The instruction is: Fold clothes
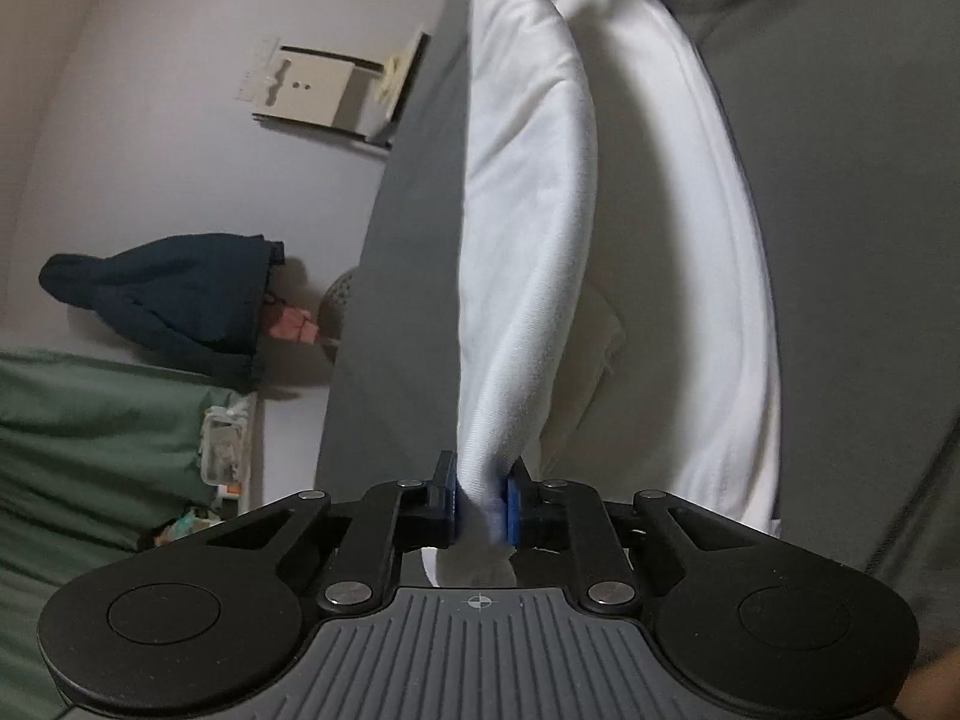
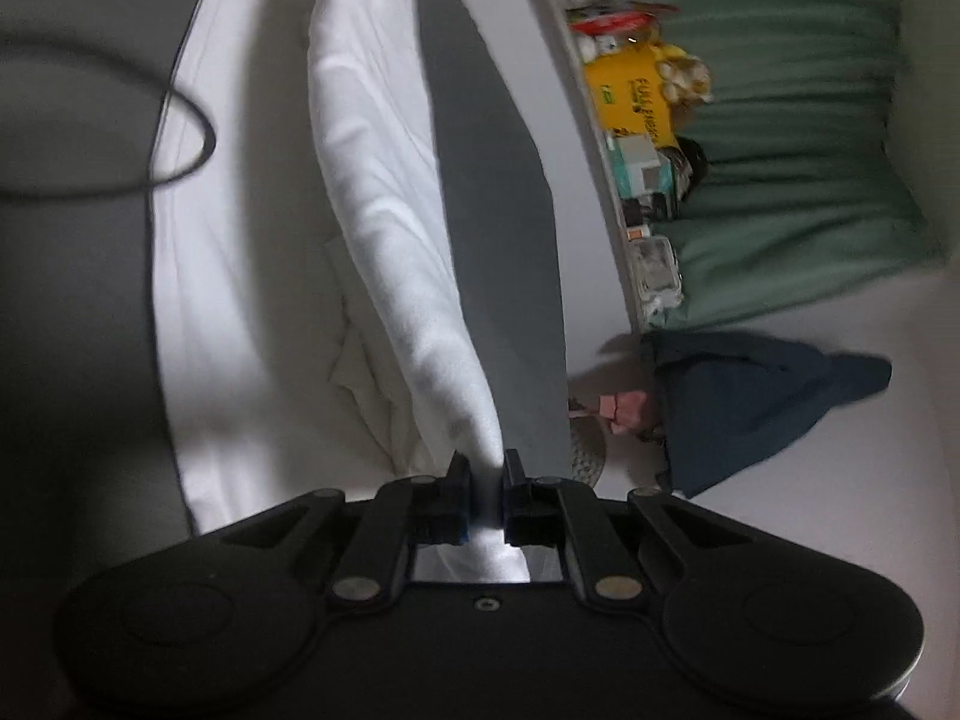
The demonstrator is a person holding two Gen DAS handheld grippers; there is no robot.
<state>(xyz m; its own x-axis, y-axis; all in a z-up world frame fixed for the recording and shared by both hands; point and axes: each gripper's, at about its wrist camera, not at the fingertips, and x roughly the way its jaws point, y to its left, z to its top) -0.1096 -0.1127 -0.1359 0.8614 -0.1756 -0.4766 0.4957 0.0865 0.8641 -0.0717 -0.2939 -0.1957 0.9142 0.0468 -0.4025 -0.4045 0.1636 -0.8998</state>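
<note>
A white garment (image 1: 528,210) lies on a grey surface (image 1: 408,240). One edge of it is lifted into a long fold that runs from the top of the left wrist view down into my left gripper (image 1: 483,501). The blue pads (image 1: 515,504) are shut on the cloth. In the right wrist view the same white garment (image 2: 384,192) rises as a ridge and ends between the black fingers of my right gripper (image 2: 485,495), which is shut on it. The rest of the garment spreads flat beside each lifted fold.
A dark blue garment (image 1: 174,300) lies in a heap on the pale floor, also seen as the dark blue garment (image 2: 750,402). Green bedding (image 2: 798,150) borders it, with a yellow box (image 2: 630,90) and small clutter alongside. A dark cable (image 2: 150,138) loops at left. A cardboard box (image 1: 324,90) stands beyond.
</note>
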